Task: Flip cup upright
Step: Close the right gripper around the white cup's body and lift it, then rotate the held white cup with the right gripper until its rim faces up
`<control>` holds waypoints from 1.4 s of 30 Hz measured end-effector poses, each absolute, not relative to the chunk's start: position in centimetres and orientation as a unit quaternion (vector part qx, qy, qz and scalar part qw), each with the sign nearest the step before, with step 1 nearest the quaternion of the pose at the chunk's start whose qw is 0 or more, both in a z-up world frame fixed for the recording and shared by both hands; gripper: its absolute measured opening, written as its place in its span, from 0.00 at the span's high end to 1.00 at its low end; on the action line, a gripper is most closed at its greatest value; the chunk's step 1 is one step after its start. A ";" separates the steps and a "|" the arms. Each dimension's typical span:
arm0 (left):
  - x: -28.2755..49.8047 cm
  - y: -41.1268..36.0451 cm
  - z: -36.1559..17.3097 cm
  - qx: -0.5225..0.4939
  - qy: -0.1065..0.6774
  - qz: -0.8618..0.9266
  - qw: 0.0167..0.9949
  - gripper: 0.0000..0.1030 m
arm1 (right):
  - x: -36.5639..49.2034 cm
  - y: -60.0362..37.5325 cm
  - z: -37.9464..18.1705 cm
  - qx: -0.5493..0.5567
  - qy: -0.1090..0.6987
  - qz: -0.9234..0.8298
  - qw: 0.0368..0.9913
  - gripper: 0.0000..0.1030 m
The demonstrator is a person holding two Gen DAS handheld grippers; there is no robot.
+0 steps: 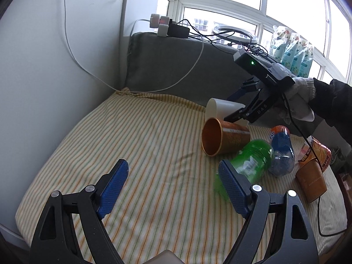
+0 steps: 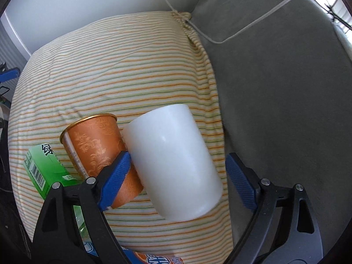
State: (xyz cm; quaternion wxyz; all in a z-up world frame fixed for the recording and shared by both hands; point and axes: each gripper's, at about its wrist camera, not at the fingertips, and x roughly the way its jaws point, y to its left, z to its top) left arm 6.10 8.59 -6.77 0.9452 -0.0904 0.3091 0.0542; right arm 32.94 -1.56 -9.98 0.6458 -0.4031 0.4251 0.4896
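A white cup (image 2: 173, 160) lies on its side on the striped cushion (image 2: 123, 70), its mouth pointing away from my right gripper (image 2: 178, 173). That gripper is open, its blue pads on either side of the cup, the left pad touching or nearly touching, the right pad apart. An orange paper cup (image 2: 99, 147) lies on its side just left of the white one. In the left wrist view the white cup (image 1: 222, 107) and orange cup (image 1: 222, 138) lie side by side under the right gripper (image 1: 236, 115). My left gripper (image 1: 173, 184) is open and empty above the cushion.
A green bottle (image 1: 248, 165) and an orange-capped blue bottle (image 1: 281, 151) lie right of the cups. A brown cup (image 1: 311, 180) and a snack packet (image 1: 316, 151) sit at the right edge. A grey sofa back (image 1: 176, 66) with cables and a wall border the cushion.
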 end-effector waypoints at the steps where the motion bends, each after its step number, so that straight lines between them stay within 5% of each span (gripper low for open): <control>1: 6.2 8.7 -6.8 -0.091 0.309 0.056 0.945 0.18 | 32.9 -1.4 -10.3 -0.405 0.430 0.491 0.640 0.12; 18: 5.6 9.2 -6.6 -0.095 0.301 0.056 0.947 0.18 | 32.1 -0.9 -10.4 -0.424 0.417 0.473 0.650 0.18; 42: -1.0 7.0 -2.7 -0.081 0.240 0.032 0.967 0.18 | 21.1 -4.9 0.6 -0.427 0.337 0.464 0.699 0.19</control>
